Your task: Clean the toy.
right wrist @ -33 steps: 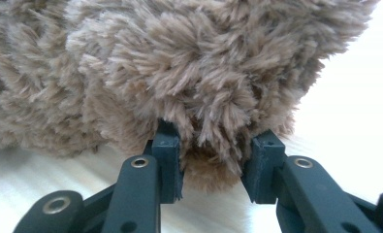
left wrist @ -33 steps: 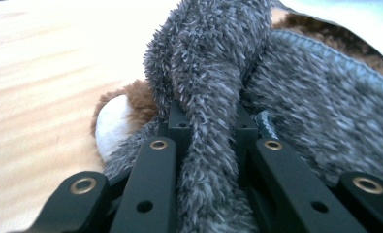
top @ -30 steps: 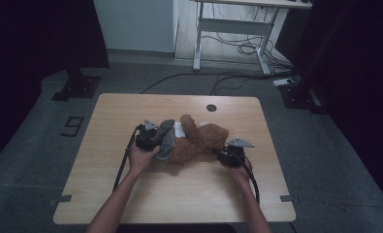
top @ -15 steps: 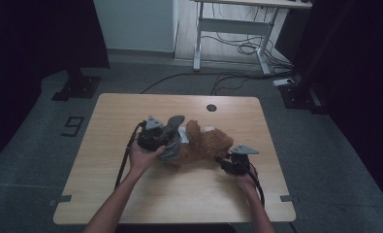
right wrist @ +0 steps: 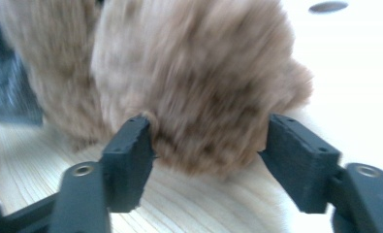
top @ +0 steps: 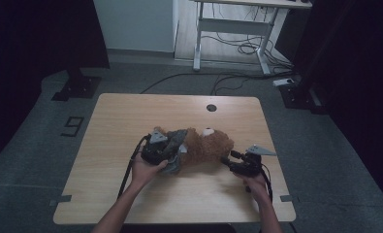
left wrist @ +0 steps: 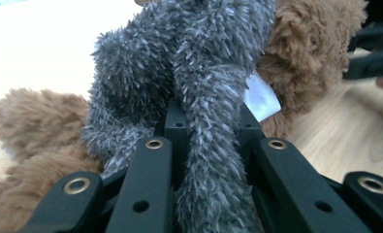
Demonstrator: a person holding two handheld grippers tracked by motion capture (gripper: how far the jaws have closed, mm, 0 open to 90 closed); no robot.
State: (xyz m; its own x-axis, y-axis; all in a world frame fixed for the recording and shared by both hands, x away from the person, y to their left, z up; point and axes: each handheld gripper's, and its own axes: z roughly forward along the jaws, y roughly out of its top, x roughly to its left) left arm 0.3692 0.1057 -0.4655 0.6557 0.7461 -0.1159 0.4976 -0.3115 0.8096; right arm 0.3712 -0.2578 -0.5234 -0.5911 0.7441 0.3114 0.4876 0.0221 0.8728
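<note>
**High view: one teddy bear between two grippers on the table**

High view counts come out short: one brown teddy bear (top: pixel 206 145), one grey fuzzy garment (top: pixel 175 150) on it, one wooden table (top: pixel 131 116), two hand-held grippers. The bear lies on its side near the middle of the table, slightly toward the person's edge, with the grey garment on its left end and a pale patch at its upper side.

The left gripper (top: pixel 161 151) sits against that grey end. In the left gripper view its jaws are closed tight on a fold of the grey garment (left wrist: pixel 203 87), the fuzzy fabric bulging up between and over them; brown fur (left wrist: pixel 305 53) shows behind, and one white label (left wrist: pixel 261 99) sticks out beside the fabric.

The right gripper (top: pixel 232 162) lies at the bear's right end, just beside it. In the right gripper view, which is blurred, its jaws stand apart on either side of a brown furry limb (right wrist: pixel 203 97); they have just been opening, and the pads flank the fur without clearly pressing on it.

Around the work: one dark round hole (top: pixel 211 107) in the tabletop beyond the bear, one white desk frame (top: pixel 232 34) on the floor behind the table, cables beneath it, and a number marking (top: pixel 72 126) on the floor at the left. The bear's own bulk hides the left gripper's tips from above.
</note>
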